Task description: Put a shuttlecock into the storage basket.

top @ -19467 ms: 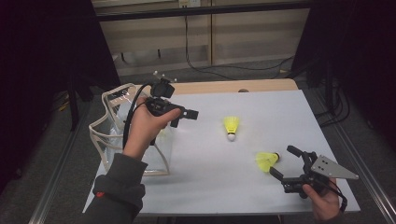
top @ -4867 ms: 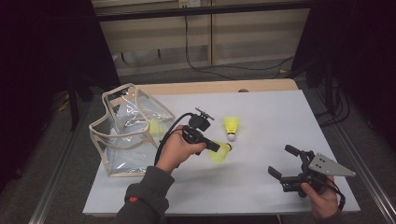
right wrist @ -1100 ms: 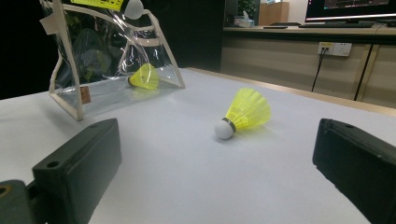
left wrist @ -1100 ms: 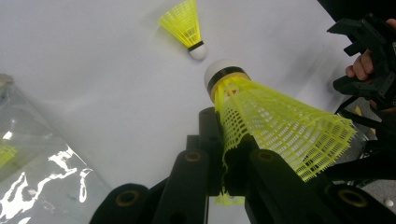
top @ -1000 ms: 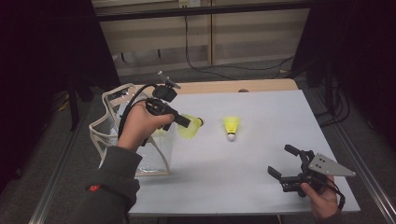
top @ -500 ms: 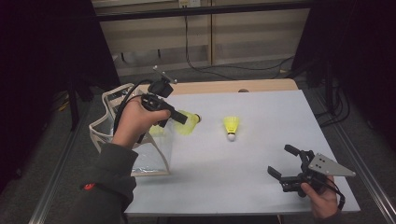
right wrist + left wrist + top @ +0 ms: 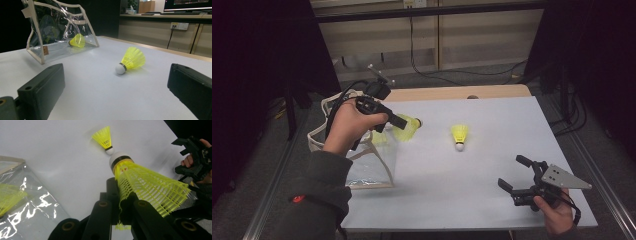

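Left tool (image 7: pixel 404 124) is clamped on the skirt of a yellow shuttlecock (image 7: pixel 147 186), whose skirt is a fine plastic mesh cone ending in a round white cork with a dark band. It is held in the air just beside the upper edge of the clear pouch (image 7: pixel 367 165), cork pointing away from the pouch. The pouch is soft, glossy transparent plastic with beige trim, and one more yellow shuttlecock (image 7: pixel 77 40) lies inside it. A third shuttlecock (image 7: pixel 459 136) lies on its side on the smooth pale bench (image 7: pixel 452 200), well apart from the pouch. Right tool (image 7: pixel 516 175) rests farthest from the pouch, its jaws wide apart and holding nothing.
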Available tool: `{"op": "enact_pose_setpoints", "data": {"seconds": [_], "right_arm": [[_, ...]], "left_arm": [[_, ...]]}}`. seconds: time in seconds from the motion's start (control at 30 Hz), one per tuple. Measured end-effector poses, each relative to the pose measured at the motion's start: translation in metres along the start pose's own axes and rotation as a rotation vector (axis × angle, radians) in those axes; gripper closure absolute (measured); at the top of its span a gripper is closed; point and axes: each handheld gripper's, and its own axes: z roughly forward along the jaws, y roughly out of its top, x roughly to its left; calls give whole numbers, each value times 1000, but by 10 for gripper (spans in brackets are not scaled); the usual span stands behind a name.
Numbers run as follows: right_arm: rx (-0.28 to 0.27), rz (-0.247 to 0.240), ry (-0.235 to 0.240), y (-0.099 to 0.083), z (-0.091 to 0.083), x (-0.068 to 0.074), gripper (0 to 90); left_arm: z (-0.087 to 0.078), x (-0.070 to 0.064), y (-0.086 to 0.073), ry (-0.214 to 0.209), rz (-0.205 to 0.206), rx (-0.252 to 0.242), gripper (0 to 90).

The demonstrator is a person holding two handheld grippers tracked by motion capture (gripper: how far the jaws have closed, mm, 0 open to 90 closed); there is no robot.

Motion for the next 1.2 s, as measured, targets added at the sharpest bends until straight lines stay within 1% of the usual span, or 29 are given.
{"op": "enact_pose_setpoints", "data": {"seconds": [0.03,0.4,0.63,0.83,0.87,0.9,1.03,1.13,1.17,1.2], "right_arm": [[-2,-3,-1,0,0,0,10],[0,-1,1,0,0,0,10],[-2,-4,0,0,1,0,10],[0,-2,2,0,0,1,10],[-2,-2,1,0,1,0,10],[-3,-3,1,0,1,0,10],[-1,0,2,0,1,1,9],[-1,0,2,0,1,1,10],[-1,0,2,0,1,1,10],[-2,-1,2,0,1,0,10]], "left_arm": [[-1,0,0,0,-6,-1,888],[-10,4,3,3,-15,-7,888],[-15,7,5,7,-24,-26,887],[-17,9,8,16,-28,-31,887],[-17,9,8,18,-36,-35,887],[-18,10,8,19,-32,-33,887],[-20,12,10,23,-41,-36,887],[-22,14,10,30,-53,-43,888],[-22,15,10,22,-56,-42,887],[-23,16,10,30,-62,-45,887]]}}
